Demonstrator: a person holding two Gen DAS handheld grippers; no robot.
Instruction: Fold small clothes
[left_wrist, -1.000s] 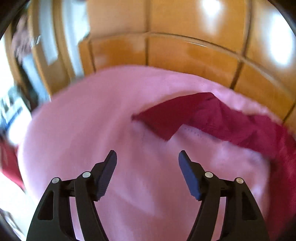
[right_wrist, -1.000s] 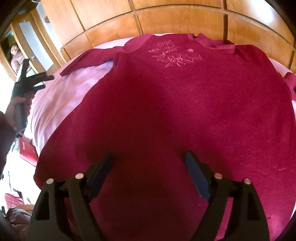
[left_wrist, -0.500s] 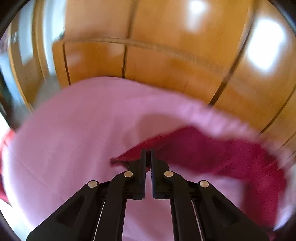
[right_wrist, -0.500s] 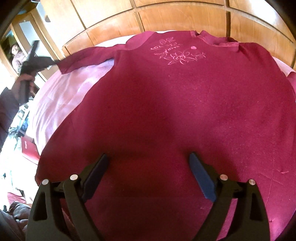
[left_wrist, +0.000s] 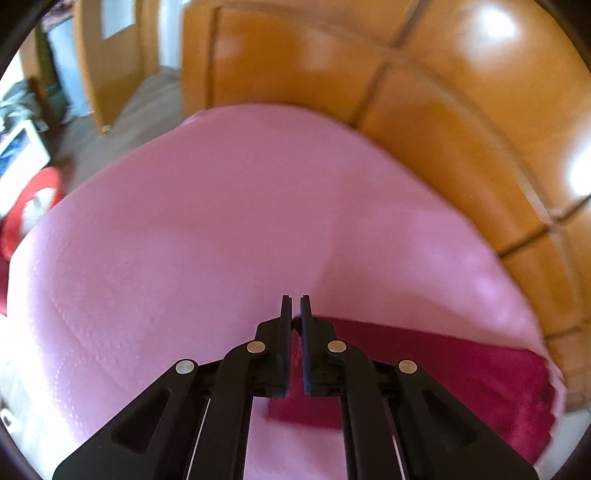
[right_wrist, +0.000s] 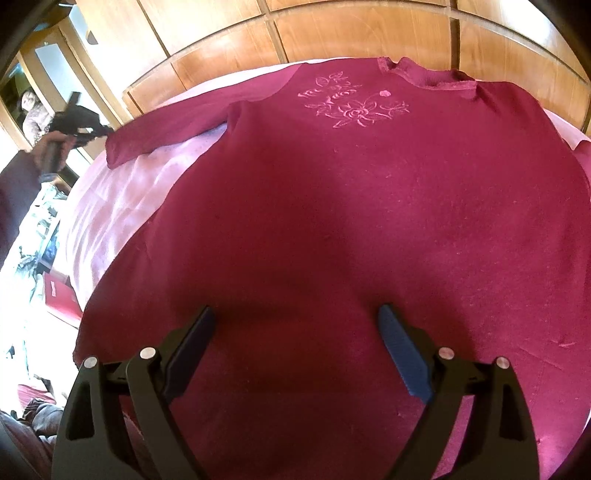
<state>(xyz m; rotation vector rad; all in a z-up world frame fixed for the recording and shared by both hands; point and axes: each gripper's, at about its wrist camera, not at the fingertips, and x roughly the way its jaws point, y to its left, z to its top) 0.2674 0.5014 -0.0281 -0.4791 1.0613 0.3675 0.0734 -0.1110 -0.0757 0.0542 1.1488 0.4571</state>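
Up close in the left wrist view, the left tongs (left_wrist: 293, 306) are pressed together on the cuff of the sweater's sleeve (left_wrist: 443, 365), a thin strip of dark red knit caught between the pads. That sleeve runs off to the right and lies on the pink bedspread (left_wrist: 221, 221), with a glossy wooden headboard (left_wrist: 461, 110) behind.

Next, in the right wrist view, the right tongs (right_wrist: 295, 332) stand wide apart with nothing between them, over the lower body of the sweater (right_wrist: 351, 221). The sweater lies flat, front up, on the bed, its long axis running away from the camera, collar (right_wrist: 424, 75) toward the headboard and hem nearest the tongs. Its left sleeve stretches out sideways to the left, where the person's hand (right_wrist: 51, 147) holds the other tongs at the cuff
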